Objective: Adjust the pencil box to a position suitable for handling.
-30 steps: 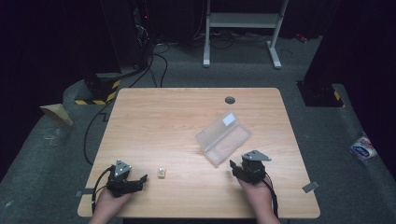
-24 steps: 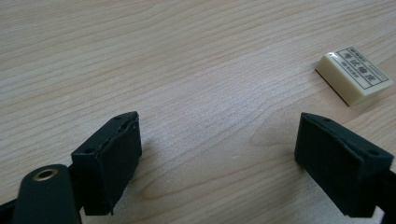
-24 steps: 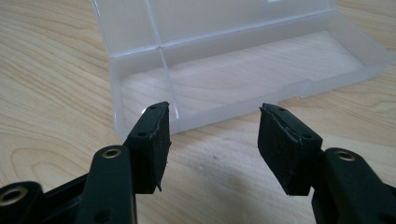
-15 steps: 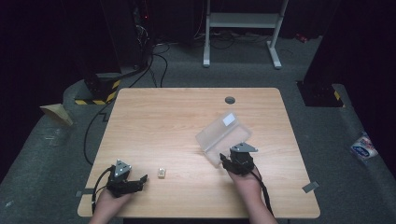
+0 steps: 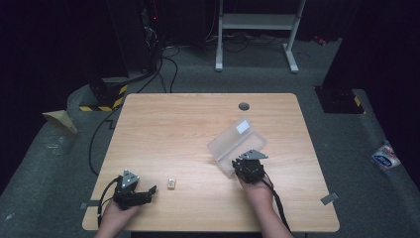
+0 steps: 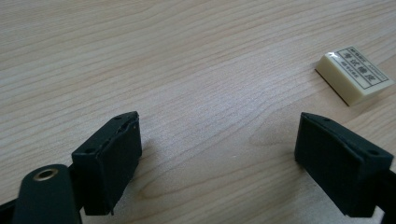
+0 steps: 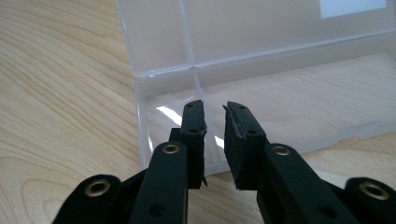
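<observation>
High view first: the right gripper (image 5: 246,166) is being held at the near end of the clear plastic box (image 5: 236,142), which is lying open on the right half of the wooden table (image 5: 198,124), roughly midway between its far and near edges, with its lid folded back toward the far right corner. Compared with the picture a second ago, this gripper is now being carried further left and toward the box, where before it was being held nearer the table's right edge and clear of the box. Its jaws have just been closing; in the right gripper view they are being shown nearly pressed together, a narrow slit left between them, right at the front wall of the box (image 7: 261,88), near a corner compartment. Whether that thin wall is being pinched between the pads cannot be told, since the jaw tips are hiding the rim.

The left gripper (image 5: 148,191) is being kept where it was, by the near left corner of the table, lying low and pointing toward the right edge. Its jaws are being held spread wide with bare wood between them. The small cream eraser (image 6: 354,74), printed label upward, is being left just beyond them, untouched, close to the near edge; it is sitting in the same spot as before, well apart from the box.
</observation>
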